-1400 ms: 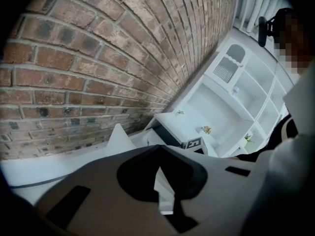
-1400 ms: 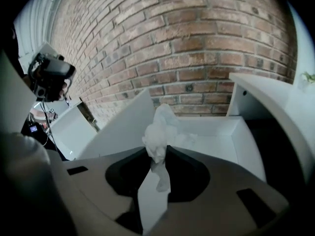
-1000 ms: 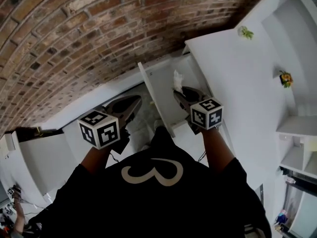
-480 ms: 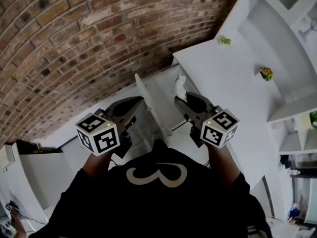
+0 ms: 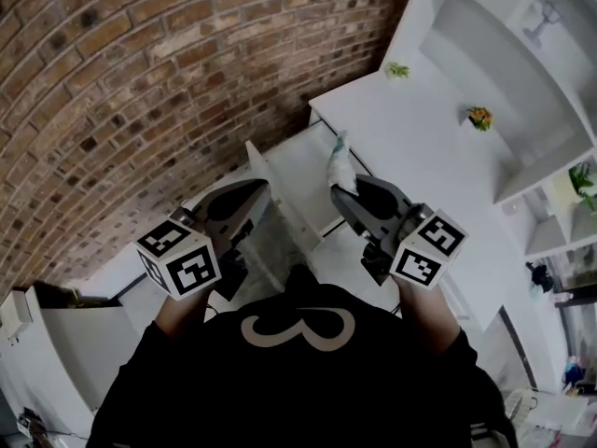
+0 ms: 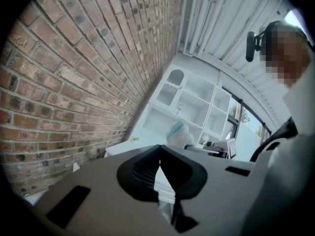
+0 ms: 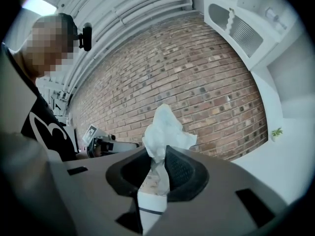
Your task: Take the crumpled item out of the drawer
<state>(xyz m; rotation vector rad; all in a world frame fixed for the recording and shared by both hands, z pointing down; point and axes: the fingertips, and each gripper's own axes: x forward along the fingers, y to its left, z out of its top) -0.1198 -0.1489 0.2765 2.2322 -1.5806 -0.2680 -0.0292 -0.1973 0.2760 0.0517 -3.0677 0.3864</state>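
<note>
The crumpled white item (image 5: pixel 338 164) sticks up from my right gripper (image 5: pixel 341 190), which is shut on it and held above the open white drawer (image 5: pixel 280 199). In the right gripper view the item (image 7: pixel 165 127) bulges out past the jaw tips of the right gripper (image 7: pixel 160 155), pinched between the dark pads. My left gripper (image 5: pixel 254 197) hovers left of the drawer front, shut with nothing in it. The left gripper view shows the left gripper (image 6: pixel 158 160) with its tips meeting, and the crumpled item (image 6: pixel 177 132) beyond them.
A brick wall (image 5: pixel 140 82) runs along the far side. The white desk top (image 5: pixel 420 147) carries two small plants (image 5: pixel 398 69) (image 5: pixel 479 117), and a white shelf unit (image 5: pixel 522 45) stands behind it. A white cabinet (image 5: pixel 56 343) is at lower left.
The head view has swung toward the desk. My right gripper has drawn back and to the right with the crumpled item still in its jaws. The left gripper has barely moved.
</note>
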